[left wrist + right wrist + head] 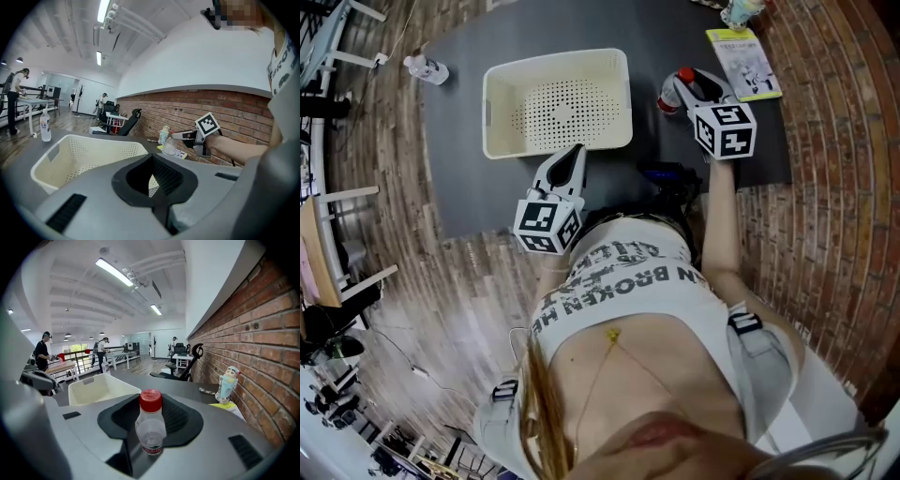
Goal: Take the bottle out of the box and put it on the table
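Note:
A small clear bottle [669,97] with a red cap stands upright between the fingers of my right gripper [680,86], which is shut on it. It is low over the dark table [459,122], just right of the white perforated box [553,58]; I cannot tell whether it touches. In the right gripper view the bottle [150,432] fills the gap in the gripper [151,416]. My left gripper [577,150] rests shut and empty at the box's near rim. The left gripper view looks past that gripper [151,176] at the box [70,140] and the bottle [168,148].
A second bottle [427,68] stands at the table's far left corner. A booklet [743,61] and a small figurine [226,384] lie at the far right by the brick wall. A black object [670,178] sits at the table's near edge. People stand at distant desks.

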Available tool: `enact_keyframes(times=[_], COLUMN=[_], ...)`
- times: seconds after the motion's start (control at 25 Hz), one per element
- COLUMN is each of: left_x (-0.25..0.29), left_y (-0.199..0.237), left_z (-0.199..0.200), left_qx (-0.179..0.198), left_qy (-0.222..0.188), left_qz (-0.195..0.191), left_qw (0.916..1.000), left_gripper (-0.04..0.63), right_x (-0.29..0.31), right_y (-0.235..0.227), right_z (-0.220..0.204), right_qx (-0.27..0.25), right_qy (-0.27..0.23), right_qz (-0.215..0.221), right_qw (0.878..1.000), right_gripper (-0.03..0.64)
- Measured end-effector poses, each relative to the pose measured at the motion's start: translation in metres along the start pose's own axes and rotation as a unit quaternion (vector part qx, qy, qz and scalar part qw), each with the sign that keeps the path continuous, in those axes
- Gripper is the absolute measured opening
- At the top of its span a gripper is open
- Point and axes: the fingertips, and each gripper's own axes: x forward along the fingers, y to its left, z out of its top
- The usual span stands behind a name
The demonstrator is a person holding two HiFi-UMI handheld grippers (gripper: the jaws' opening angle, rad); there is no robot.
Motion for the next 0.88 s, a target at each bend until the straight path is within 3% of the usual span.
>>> enact_keyframes(times=[0.36, 0.88], left_x=[0.002, 0.005], left_y=[-0.002, -0.005], left_z=[-0.005, -0.007], left_qx=[-0.004, -0.007], left_qy=[0.007, 0.008], left_qz=[0.000, -0.001], left_qw=[1.0000, 0.9999], left_gripper=[0.005, 0.005], right_x=[0.011, 0.013], right_y=[-0.002, -0.002], right_z=[-0.026, -0.028], right_qx=[0.001, 0.003], right_qy=[0.021, -0.002], right_qz=[0.002, -0.005], right_qw=[1.000, 1.000], right_gripper=[0.143, 0.143])
